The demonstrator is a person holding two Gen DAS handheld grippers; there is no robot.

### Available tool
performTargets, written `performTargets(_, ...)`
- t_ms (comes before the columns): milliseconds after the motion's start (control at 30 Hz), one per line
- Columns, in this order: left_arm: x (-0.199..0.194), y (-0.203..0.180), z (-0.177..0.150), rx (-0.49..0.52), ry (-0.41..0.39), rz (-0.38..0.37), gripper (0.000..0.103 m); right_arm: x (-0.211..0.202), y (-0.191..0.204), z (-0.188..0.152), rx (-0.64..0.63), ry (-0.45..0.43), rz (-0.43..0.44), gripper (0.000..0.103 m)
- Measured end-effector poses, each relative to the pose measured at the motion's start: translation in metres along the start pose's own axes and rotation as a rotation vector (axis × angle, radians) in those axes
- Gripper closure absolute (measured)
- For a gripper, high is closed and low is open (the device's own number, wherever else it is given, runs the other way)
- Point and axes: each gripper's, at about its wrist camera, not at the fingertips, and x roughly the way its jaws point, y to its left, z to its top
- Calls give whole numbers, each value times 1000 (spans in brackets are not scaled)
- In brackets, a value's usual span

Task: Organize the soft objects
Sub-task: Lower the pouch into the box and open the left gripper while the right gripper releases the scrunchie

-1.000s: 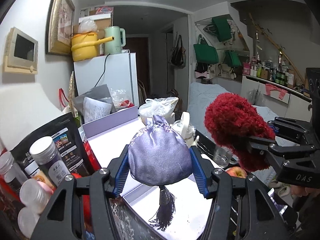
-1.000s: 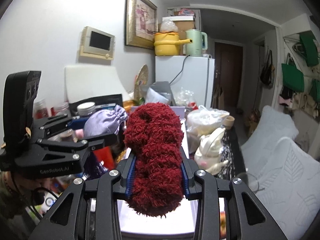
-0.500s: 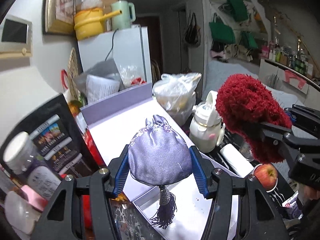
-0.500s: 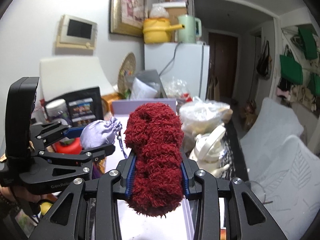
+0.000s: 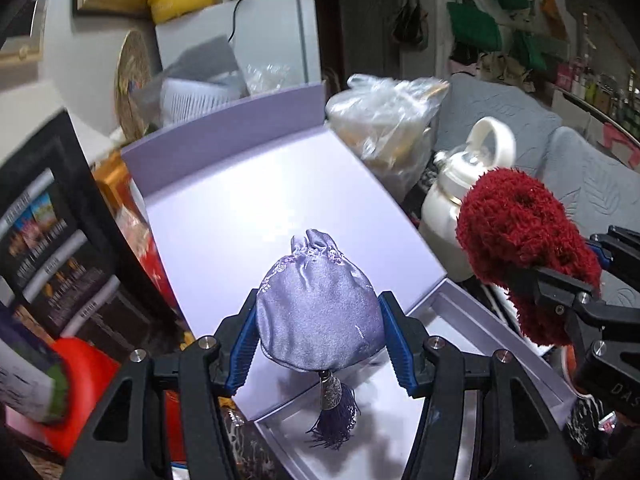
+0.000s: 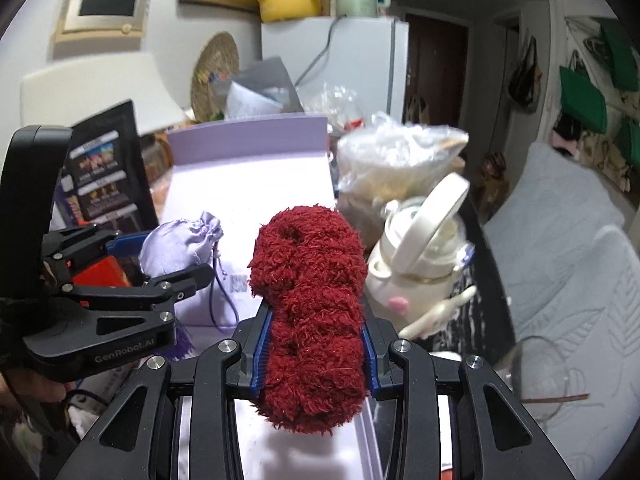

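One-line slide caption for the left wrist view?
Left tongs clamp a lavender satin pouch above an open lilac box; right tongs hold a red fuzzy bundle.

cluttered table (image 6: 486, 240), open lavender box (image 5: 280, 208), white kettle (image 6: 416, 272)

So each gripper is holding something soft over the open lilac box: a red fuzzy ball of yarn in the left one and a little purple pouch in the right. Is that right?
Not quite: they are swapped. The left gripper holds the purple pouch, as the left wrist view shows, and the right gripper holds the red yarn. Both are over the lilac box.
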Motion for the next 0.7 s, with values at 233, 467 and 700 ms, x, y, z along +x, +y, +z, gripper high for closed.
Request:
performTargets(233, 32, -1, -15, 17, 63, -8, 46, 43, 0, -11, 16, 109, -2, 66)
performTargets(467, 48, -5, -28, 44, 76, 18, 46, 64, 2, -24, 25, 166, 8, 64)
performTargets(700, 49, -23, -39, 117, 52, 71, 47, 79, 6, -40, 16, 208, -31, 64)
